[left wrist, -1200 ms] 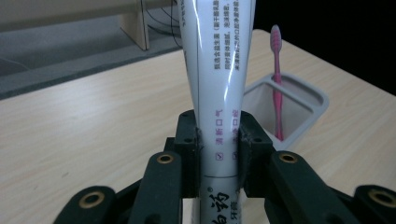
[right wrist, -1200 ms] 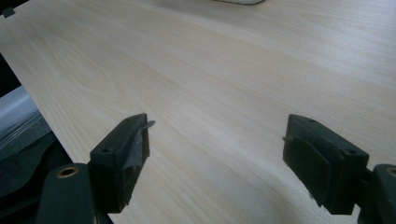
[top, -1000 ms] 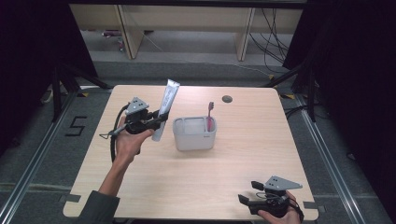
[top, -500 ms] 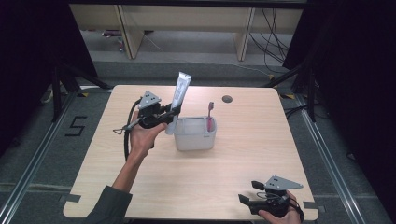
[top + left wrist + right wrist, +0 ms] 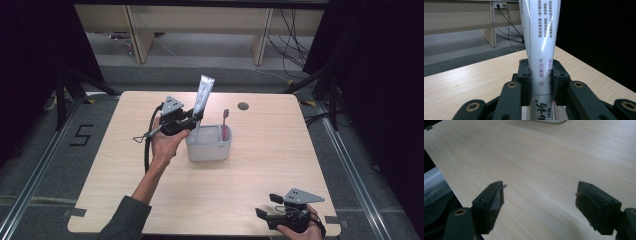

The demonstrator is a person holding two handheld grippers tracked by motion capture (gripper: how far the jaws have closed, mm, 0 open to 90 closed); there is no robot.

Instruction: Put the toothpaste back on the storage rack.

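Note:
My left gripper (image 5: 196, 119) is shut on a white toothpaste tube (image 5: 203, 96) and holds it upright over the left end of a grey rectangular holder (image 5: 209, 148) at the table's middle. In the left gripper view the tube (image 5: 541, 42) stands squeezed between the two black pads (image 5: 525, 77), its printed lettering facing me. A pink toothbrush (image 5: 225, 120) stands in the holder's right part. My right gripper (image 5: 262, 206) rests near the table's front right edge, its jaws wide apart with only bare tabletop (image 5: 541, 170) between them.
A small dark round hole (image 5: 243, 106) sits near the table's far edge. Beyond the wooden table (image 5: 300, 150) are desk legs and hanging cables. Black curtains close off both sides. The holder's rim (image 5: 549, 121) shows at the top of the right gripper view.
My left gripper has carried the tube to the right, from beside the holder's left side to over its left end, and the tube now stands more upright. The right gripper has stayed put.

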